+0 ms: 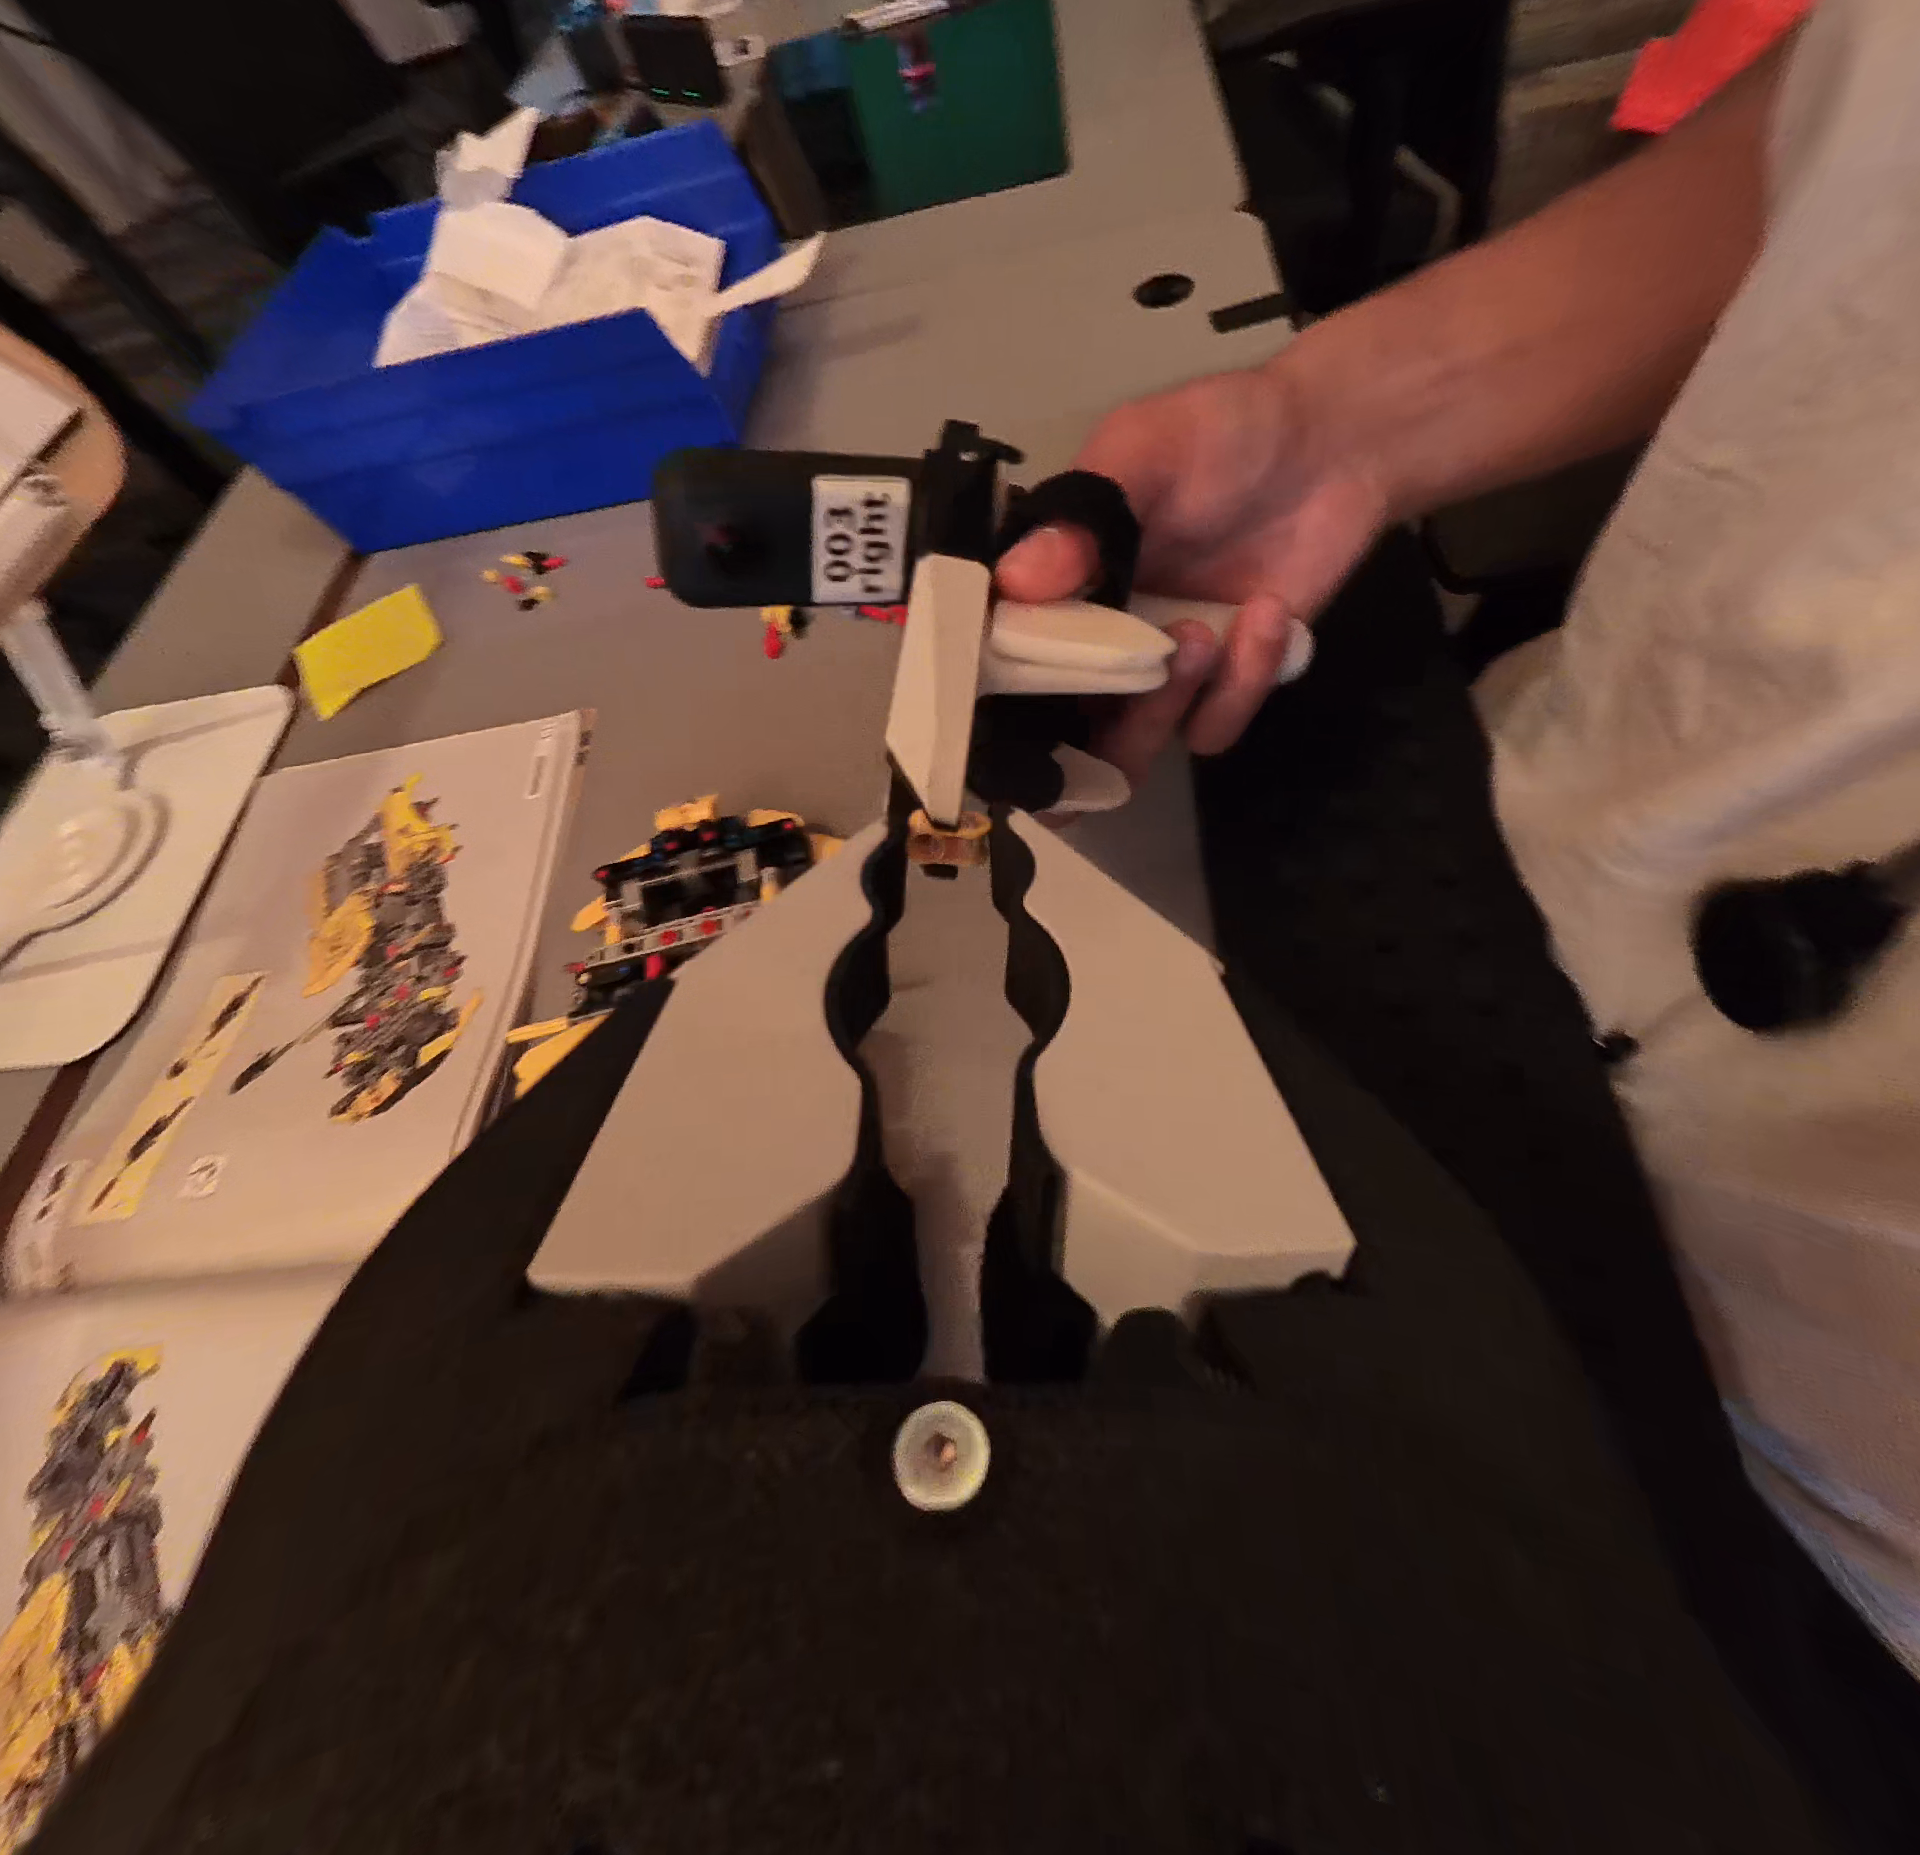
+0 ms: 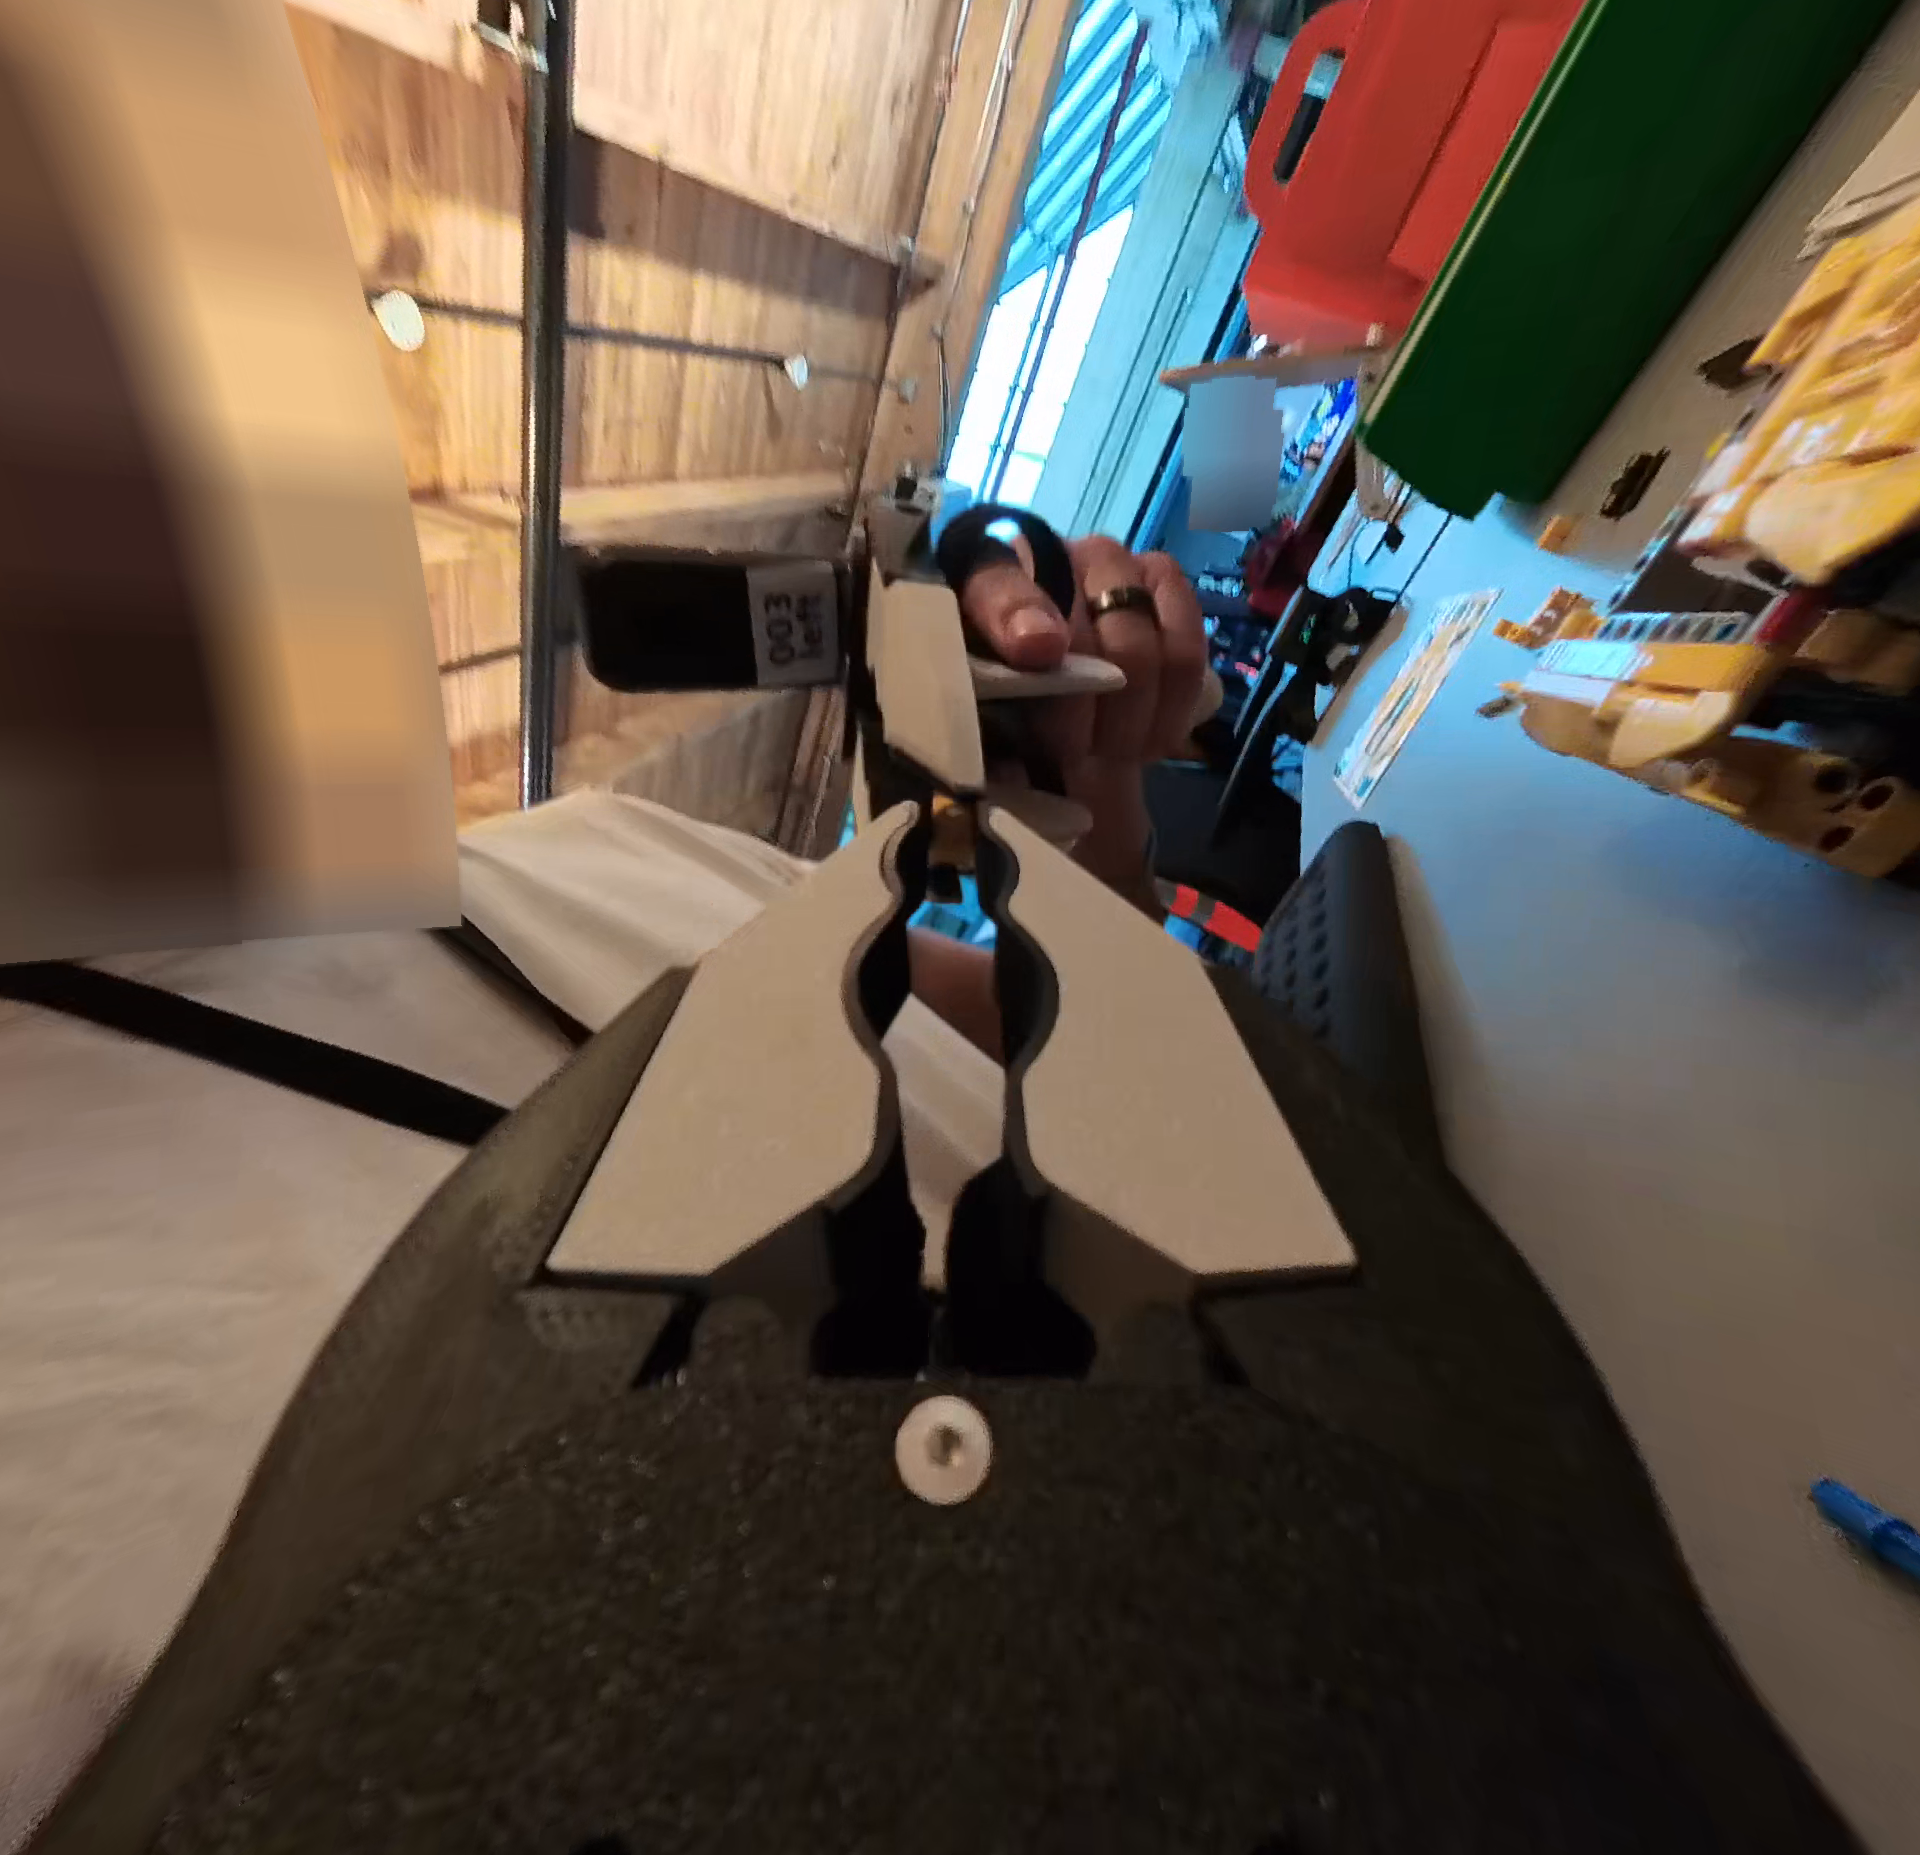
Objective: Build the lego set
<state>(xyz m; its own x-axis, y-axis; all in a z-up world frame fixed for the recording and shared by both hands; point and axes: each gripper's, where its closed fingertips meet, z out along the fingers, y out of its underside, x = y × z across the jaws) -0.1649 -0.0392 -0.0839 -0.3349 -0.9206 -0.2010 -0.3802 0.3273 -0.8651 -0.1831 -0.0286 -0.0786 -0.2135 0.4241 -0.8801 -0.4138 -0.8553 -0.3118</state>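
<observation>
A small yellow lego piece with a black bit under it is held in the air between both grippers. My left gripper is shut on it from below in the left wrist view. My right gripper comes down from above and pinches the same piece. In the right wrist view my right gripper is closed on it, and the left gripper meets it tip to tip. The partly built yellow and black model lies on the grey table; it also shows in the right wrist view.
Open instruction booklet lies left of the model. A blue bin with white paper, a yellow sheet and loose small pieces sit behind. A green box stands at the back. The person's body is on the right.
</observation>
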